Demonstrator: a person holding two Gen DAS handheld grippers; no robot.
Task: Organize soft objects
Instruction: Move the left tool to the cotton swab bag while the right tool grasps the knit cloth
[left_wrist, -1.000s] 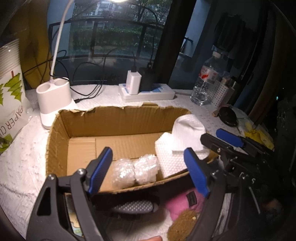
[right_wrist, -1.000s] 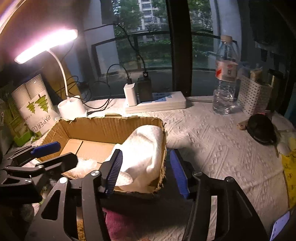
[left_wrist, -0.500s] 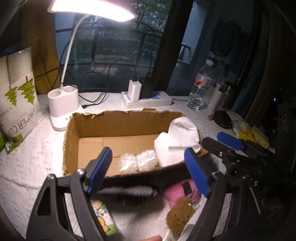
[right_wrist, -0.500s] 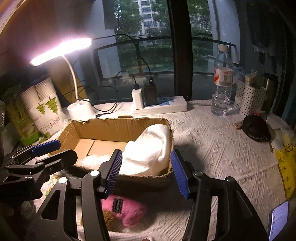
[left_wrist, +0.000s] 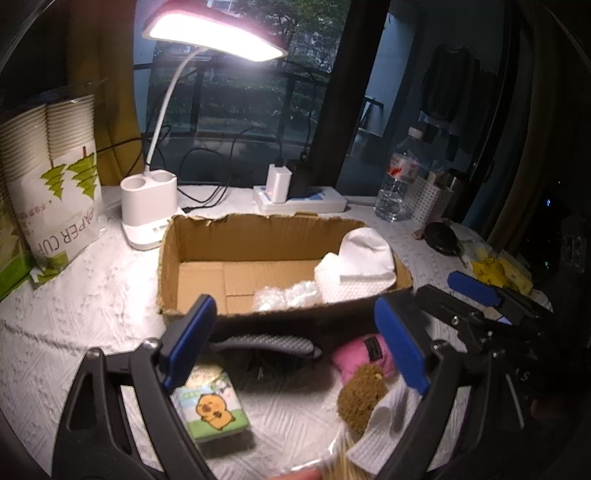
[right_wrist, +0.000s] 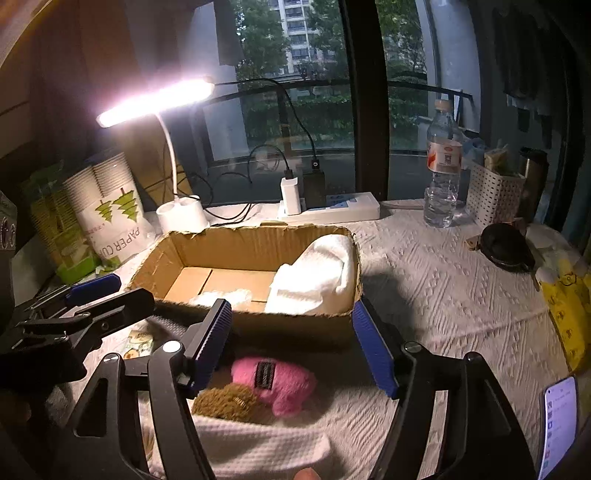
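An open cardboard box (left_wrist: 280, 229) (right_wrist: 258, 236) holds a folded white towel (left_wrist: 360, 266) (right_wrist: 314, 273) at its right end and clear bubble wrap (left_wrist: 288, 297) (right_wrist: 221, 297) by the near wall. In front of the box lie a pink plush (left_wrist: 364, 356) (right_wrist: 275, 380), a brown plush (left_wrist: 360, 397) (right_wrist: 225, 402), a white cloth (left_wrist: 384, 432) (right_wrist: 251, 446), a grey ridged object (left_wrist: 266, 343) and a tissue pack with a cartoon animal (left_wrist: 210, 410). My left gripper (left_wrist: 295, 347) is open and empty above them. My right gripper (right_wrist: 291, 343) is open and empty over the pink plush.
A lit desk lamp (left_wrist: 149, 210) (right_wrist: 183, 216), a pack of paper cups (left_wrist: 51, 192) (right_wrist: 110, 214), a power strip (left_wrist: 299, 199) (right_wrist: 332, 210), a water bottle (left_wrist: 400, 177) (right_wrist: 443, 166) and a white basket (right_wrist: 495, 195) stand behind the box. A phone (right_wrist: 557, 421) lies at the near right.
Both grippers have pulled back and up from the box, both open and empty. The plush toys, white cloth and tissue pack have come into view in front of the box.
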